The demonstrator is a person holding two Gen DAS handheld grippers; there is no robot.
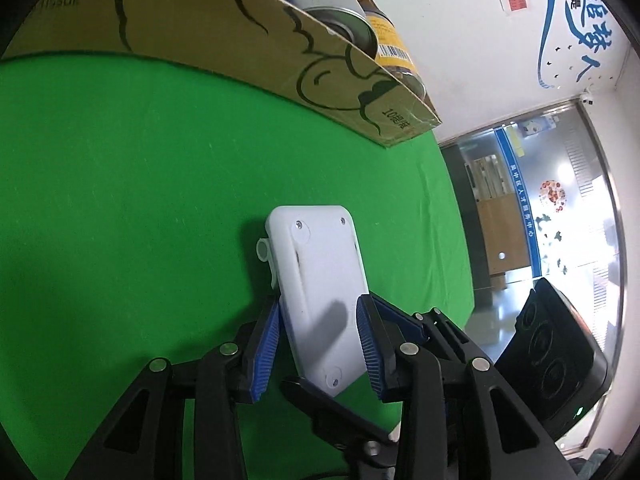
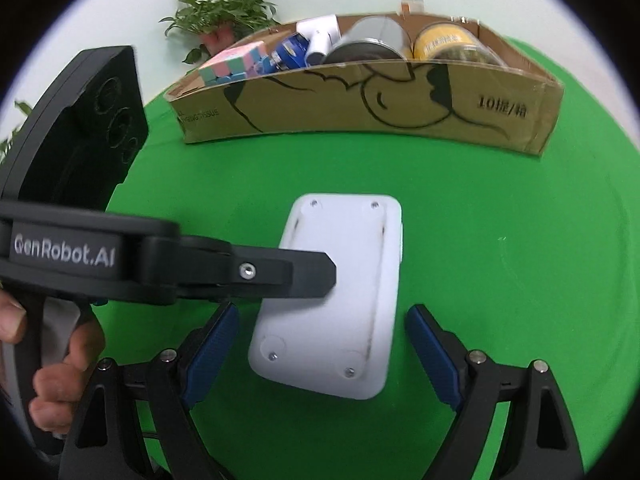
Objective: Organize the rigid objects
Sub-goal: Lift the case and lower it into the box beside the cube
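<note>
green cloth covers the bench [image 1: 120, 200] in the left wrist view; a white plastic device [image 1: 320, 292] lies on it back side up, screws showing at its corners, a small clip sticking out of its left edge; the left hand-held gripper [image 1: 318, 344] has its blue ribbed pads [image 1: 266, 354] on either side of the device's near half, closed in against its long edges and gripping it; beyond, a cardboard box [image 1: 248, 52] stands on the cloth, well apart from the device, with a metal tin [image 1: 344, 24] and a yellow-labelled jar [image 1: 394, 46] showing above its rim; at the lower right edge the black body of the right hand-held gripper [image 1: 560, 360] shows.

in the right wrist view the same white plastic device [image 2: 340, 320] lies in the middle of the bench [image 2: 500, 240]; the right hand-held gripper [image 2: 322, 354] stands wide open, its blue pads [image 2: 434, 354] clear of the device on both sides, holding nothing; the left hand-held gripper [image 2: 312, 276] reaches in from the left, one black finger lying across the device's left edge, a person's hand [image 2: 52, 368] around its handle; the cardboard box [image 2: 360, 108] sits at the far side of the cloth, holding a pastel puzzle cube [image 2: 232, 62], a blue item [image 2: 292, 52], a white item [image 2: 320, 36], the metal tin [image 2: 368, 46] and the yellow-labelled jar [image 2: 448, 44]; a leafy potted plant [image 2: 220, 16] stands behind the box.
</note>
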